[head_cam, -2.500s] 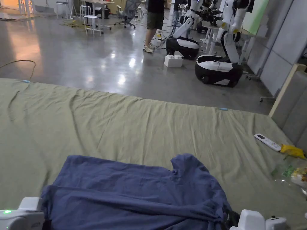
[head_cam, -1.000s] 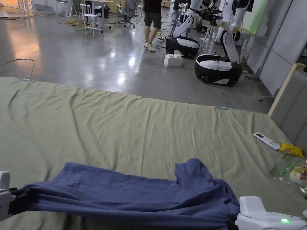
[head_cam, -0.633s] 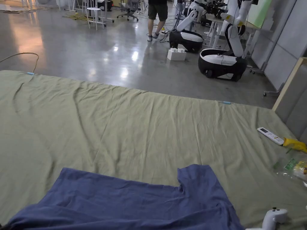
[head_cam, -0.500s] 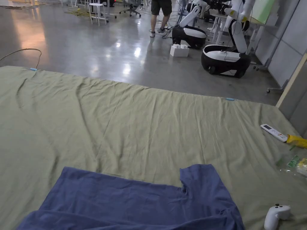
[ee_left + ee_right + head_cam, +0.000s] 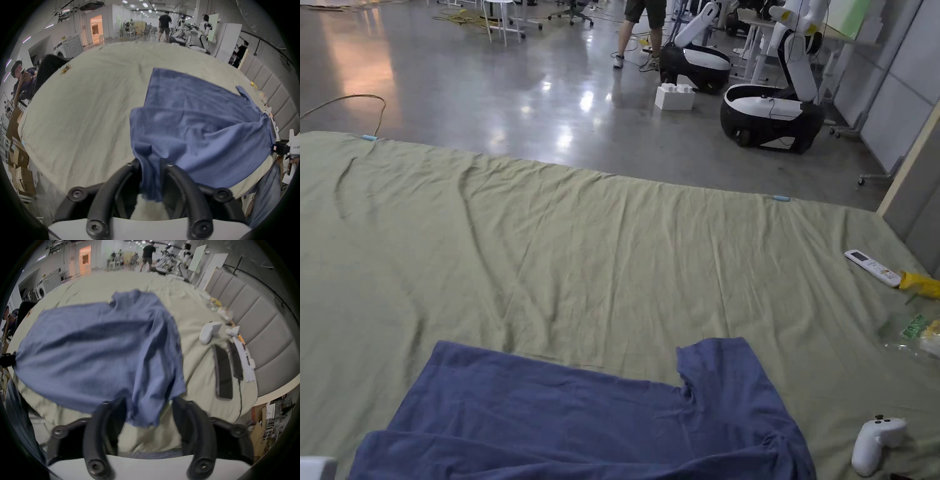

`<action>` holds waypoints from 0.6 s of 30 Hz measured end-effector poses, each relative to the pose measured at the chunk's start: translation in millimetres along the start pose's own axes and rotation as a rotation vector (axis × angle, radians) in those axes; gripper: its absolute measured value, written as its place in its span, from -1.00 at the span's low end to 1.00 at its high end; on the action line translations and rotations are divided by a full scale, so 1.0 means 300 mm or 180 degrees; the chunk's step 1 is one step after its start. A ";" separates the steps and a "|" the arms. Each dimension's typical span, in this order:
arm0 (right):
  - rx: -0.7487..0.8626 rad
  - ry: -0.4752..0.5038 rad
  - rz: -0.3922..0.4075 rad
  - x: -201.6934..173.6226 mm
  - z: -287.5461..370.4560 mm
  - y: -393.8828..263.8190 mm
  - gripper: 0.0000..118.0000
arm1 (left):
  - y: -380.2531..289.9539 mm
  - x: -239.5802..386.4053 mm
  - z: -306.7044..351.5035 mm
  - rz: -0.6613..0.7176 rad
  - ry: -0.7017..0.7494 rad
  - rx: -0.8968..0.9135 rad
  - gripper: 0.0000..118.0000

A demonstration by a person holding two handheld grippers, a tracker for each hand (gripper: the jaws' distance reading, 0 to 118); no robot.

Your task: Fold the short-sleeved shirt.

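Blue cloth fills the narrow gap between the jaws of the left gripper (image 5: 151, 164), low in the middle of the left gripper view. Both jaws press on a bunched corner of the shirt (image 5: 203, 121), so we count that side as held.

In the right gripper view the right gripper (image 5: 146, 402) has its jaws standing wide apart. A fold of the shirt hangs between them, against the jaw on the frame's left and clear of the other, so nothing is pinched there.

Outward from the jaws, the shirt spreads up and across the pale green sheet (image 5: 612, 250). In the head view it fills the lower middle of the frame, with one sleeve (image 5: 725, 369) poking up at centre right and wrinkles gathered toward the lower right corner.

We judge this to be the spreading step, before any real fold. To do it well, we should:

- Lay the near edge down evenly. Only one corner is gripped, so a pull from the left alone would skew the cloth.
- Either take the right corner again before tugging, or set the left corner down gently where it is.
- Smooth the bunching near the right sleeve.

The white controller (image 5: 875, 437) at the lower right and the remote (image 5: 872, 267) farther up sit near that side, so we keep any sweep clear of them.
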State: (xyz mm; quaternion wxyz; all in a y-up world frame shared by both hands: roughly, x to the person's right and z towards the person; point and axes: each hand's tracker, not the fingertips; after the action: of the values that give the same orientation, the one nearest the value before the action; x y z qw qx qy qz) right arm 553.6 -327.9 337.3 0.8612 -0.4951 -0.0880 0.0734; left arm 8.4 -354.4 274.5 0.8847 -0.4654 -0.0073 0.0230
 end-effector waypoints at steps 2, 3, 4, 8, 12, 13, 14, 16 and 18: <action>0.0391 0.0000 -0.0119 -0.005 0.058 0.050 0.35 | 0.037 0.027 0.034 -0.0032 -0.0042 0.0278 -0.24; 0.0607 0.0015 -0.0145 -0.012 0.089 0.083 0.35 | 0.061 0.040 0.051 -0.0049 -0.0056 0.0435 -0.11; 0.0834 0.0021 -0.0204 -0.018 0.120 0.113 0.35 | 0.085 0.053 0.066 -0.0055 -0.0042 0.0573 -0.10; 0.1697 0.0030 -0.0494 -0.066 0.210 0.246 0.38 | 0.208 0.146 0.151 -0.0149 0.0032 0.1222 -0.10; 0.2436 0.0134 -0.0632 -0.126 0.307 0.349 0.38 | 0.300 0.240 0.240 -0.0262 0.0119 0.1916 -0.12; 0.2574 0.0089 -0.0596 -0.145 0.327 0.370 0.38 | 0.321 0.270 0.270 -0.0257 0.0163 0.2064 -0.12; 0.2752 0.0026 -0.0548 -0.161 0.346 0.385 0.38 | 0.337 0.292 0.293 -0.0263 0.0165 0.2197 -0.13; 0.3027 -0.0049 -0.0426 -0.187 0.377 0.412 0.30 | 0.361 0.326 0.333 -0.0274 0.0148 0.2413 -0.23; 0.3045 -0.0016 -0.0474 -0.202 0.390 0.426 0.05 | 0.381 0.364 0.369 -0.0328 0.0215 0.2553 -0.36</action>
State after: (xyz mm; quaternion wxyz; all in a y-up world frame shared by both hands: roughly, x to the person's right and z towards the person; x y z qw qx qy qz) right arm 463.4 -178.7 279.7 0.9950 -0.0358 -0.0817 0.0449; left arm 109.8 -193.4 242.1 0.9959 -0.0830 0.0080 -0.0356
